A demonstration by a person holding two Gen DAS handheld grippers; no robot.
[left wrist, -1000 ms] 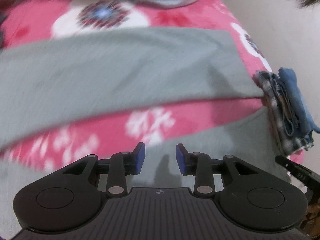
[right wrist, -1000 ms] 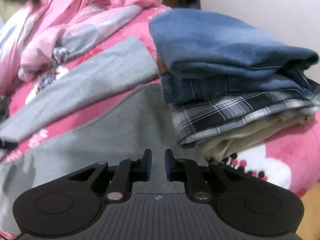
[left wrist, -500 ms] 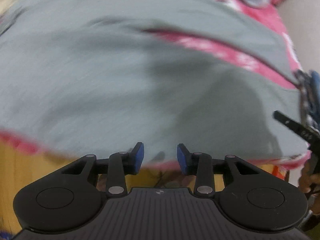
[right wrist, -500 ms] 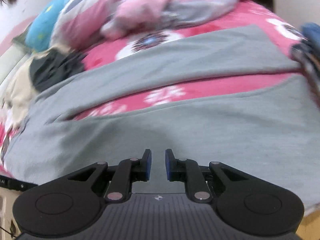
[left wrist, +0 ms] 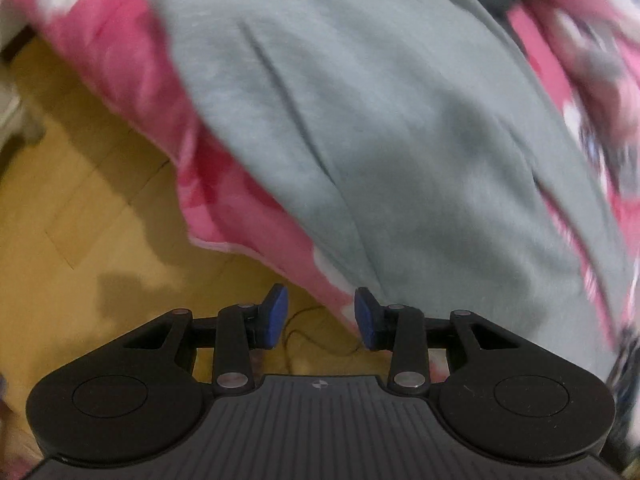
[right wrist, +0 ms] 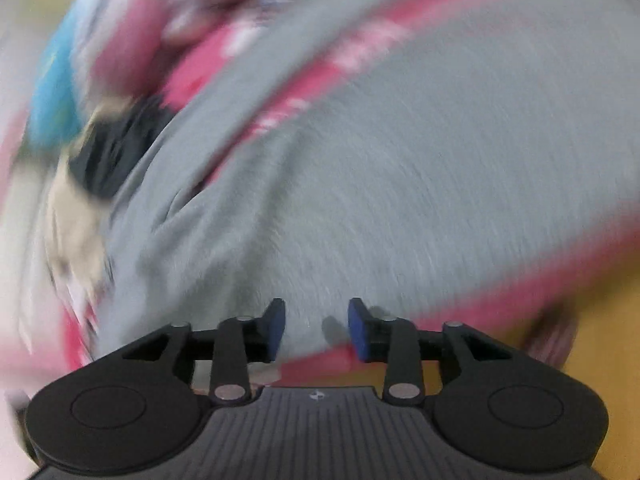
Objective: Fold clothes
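Hovering with jaws apart and empty, the left gripper and right gripper sit at the near edge of the grey garment, spread flat on the pink bedspread. Likely between grasps; next needs pinching an edge.
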